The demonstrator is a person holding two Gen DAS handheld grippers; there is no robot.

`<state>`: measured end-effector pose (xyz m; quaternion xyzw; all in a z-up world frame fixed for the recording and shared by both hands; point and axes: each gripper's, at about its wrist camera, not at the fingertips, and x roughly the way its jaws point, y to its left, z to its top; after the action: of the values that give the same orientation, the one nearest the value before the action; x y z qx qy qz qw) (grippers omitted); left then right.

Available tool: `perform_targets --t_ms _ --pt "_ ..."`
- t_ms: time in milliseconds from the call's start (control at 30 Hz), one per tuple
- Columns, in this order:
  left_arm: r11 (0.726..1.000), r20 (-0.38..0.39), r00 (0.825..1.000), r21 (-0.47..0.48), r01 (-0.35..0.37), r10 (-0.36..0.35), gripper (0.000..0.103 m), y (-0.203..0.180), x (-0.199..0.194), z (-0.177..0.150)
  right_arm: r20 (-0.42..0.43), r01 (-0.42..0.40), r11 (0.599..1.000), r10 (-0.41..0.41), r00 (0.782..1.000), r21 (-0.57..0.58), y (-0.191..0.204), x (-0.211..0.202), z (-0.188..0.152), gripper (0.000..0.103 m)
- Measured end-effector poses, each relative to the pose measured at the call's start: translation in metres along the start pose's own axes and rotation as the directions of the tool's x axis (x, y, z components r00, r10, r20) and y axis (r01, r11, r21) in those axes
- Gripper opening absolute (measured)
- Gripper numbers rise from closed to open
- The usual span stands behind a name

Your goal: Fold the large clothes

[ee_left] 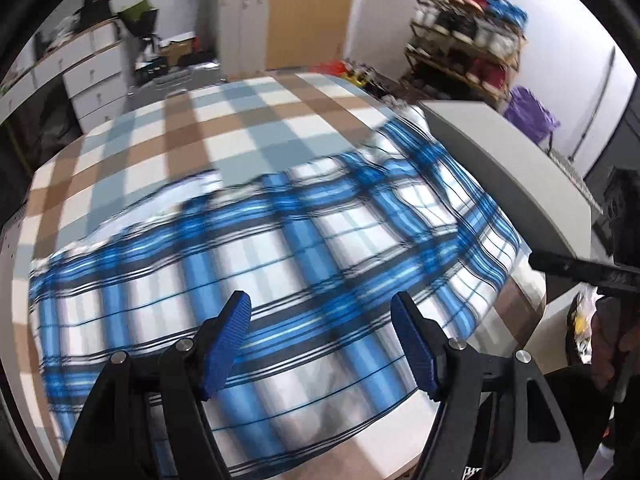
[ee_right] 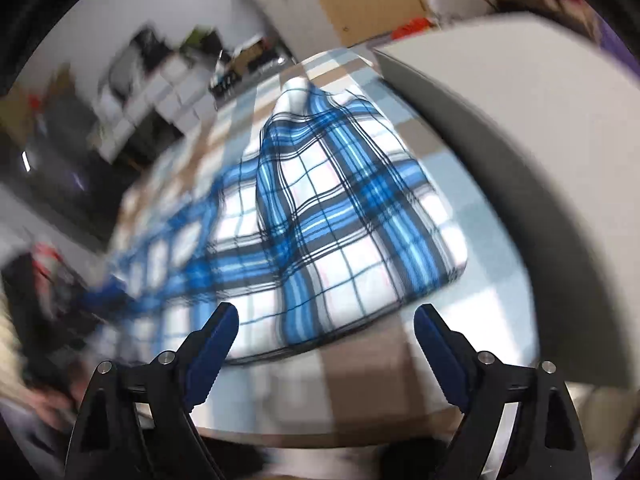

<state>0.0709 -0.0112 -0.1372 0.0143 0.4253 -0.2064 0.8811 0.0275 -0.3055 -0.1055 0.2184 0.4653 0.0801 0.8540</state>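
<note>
On the far left of my left wrist view I see a white chest of drawers [ee_left: 96, 76] against the wall. Moving right, a table covered with a brown, pale-blue and white checked cloth [ee_left: 224, 120] fills the middle. Across its near half lies the large blue, white and black plaid garment [ee_left: 280, 248], spread mostly flat and blurred in the picture. My left hand-held gripper [ee_left: 320, 344] hangs over the garment's near part with its blue ribbed pads well apart and nothing between them. Further right, a grey-white box-like block [ee_left: 500, 168] stands along the table's right edge, and a cluttered shoe rack [ee_left: 464, 44] sits behind it by the wall.

In my right wrist view the same plaid garment [ee_right: 320, 216] runs from the blurred left towards the centre, where one part is humped up into a peak; its right edge lies on the checked cloth [ee_right: 460, 184]. My right hand-held gripper [ee_right: 326, 344] stands wide, empty, over the garment's near hem. The grey-white block [ee_right: 520, 128] fills the right side
</note>
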Motion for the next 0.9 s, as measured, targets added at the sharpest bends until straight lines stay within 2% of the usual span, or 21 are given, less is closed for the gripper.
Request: perform_targets --t_ms 67,100,200,233,333,433,533,567,600,633,667,767,900 --pt "1.000 -0.053 0.999 0.014 0.000 0.001 0.068 -0.009 0.018 0.002 -0.031 -0.047 0.995 0.050 0.998 0.091 -0.010 0.013 0.007 0.090" --pt "1.000 -0.070 0.998 0.015 -0.002 0.003 0.068 -0.011 0.025 0.003 -0.050 -0.093 0.985 0.101 0.994 0.145 -0.014 0.022 0.012 0.090" --pt "1.000 -0.098 0.995 -0.007 -0.021 0.021 0.068 -0.009 0.038 0.006 -0.112 -0.179 0.946 0.215 0.970 0.270 -0.025 0.043 0.018 0.093" --pt "1.000 -0.108 0.994 -0.020 -0.022 0.019 0.068 -0.006 0.041 0.007 -0.093 -0.203 0.940 0.236 0.967 0.274 -0.025 0.045 0.020 0.092" --pt "0.998 -0.124 0.992 -0.065 -0.021 0.013 0.068 0.006 0.049 0.009 -0.057 -0.222 0.929 0.249 0.967 0.298 -0.026 0.051 0.029 0.095" --pt "0.995 -0.148 0.989 -0.098 -0.009 -0.006 0.068 0.014 0.056 0.009 0.004 -0.258 0.917 0.269 0.963 0.304 -0.022 0.061 0.039 0.103" --pt "0.995 -0.161 0.987 -0.096 0.001 -0.017 0.068 0.014 0.059 0.006 0.037 -0.210 0.952 0.207 0.978 0.222 -0.006 0.068 0.045 0.100" --pt "0.996 -0.160 0.987 -0.086 -0.003 -0.011 0.068 0.012 0.058 0.005 0.059 -0.176 0.963 0.168 0.984 0.203 -0.002 0.068 0.044 0.076" --pt "0.997 -0.159 0.987 -0.078 -0.008 -0.005 0.068 0.010 0.057 0.004 0.091 -0.139 0.971 0.123 0.988 0.196 -0.001 0.066 0.041 0.057" --pt "0.997 -0.156 0.988 -0.071 -0.014 0.003 0.068 0.009 0.057 0.004 0.105 -0.112 0.974 0.093 0.990 0.195 -0.003 0.066 0.040 0.028" --pt "0.998 -0.152 0.988 -0.059 -0.024 0.015 0.068 0.007 0.057 0.003 0.112 -0.116 0.974 0.095 0.989 0.197 -0.004 0.066 0.041 0.016" --pt "0.998 -0.147 0.988 -0.040 -0.045 0.039 0.069 0.002 0.058 0.001 0.179 -0.153 0.980 0.130 0.975 0.127 0.001 0.051 0.041 0.006" --pt "0.999 -0.140 0.989 0.004 -0.052 0.053 0.069 -0.008 0.062 0.003 0.317 -0.139 0.990 0.143 0.938 -0.032 0.030 0.013 0.038 0.002"
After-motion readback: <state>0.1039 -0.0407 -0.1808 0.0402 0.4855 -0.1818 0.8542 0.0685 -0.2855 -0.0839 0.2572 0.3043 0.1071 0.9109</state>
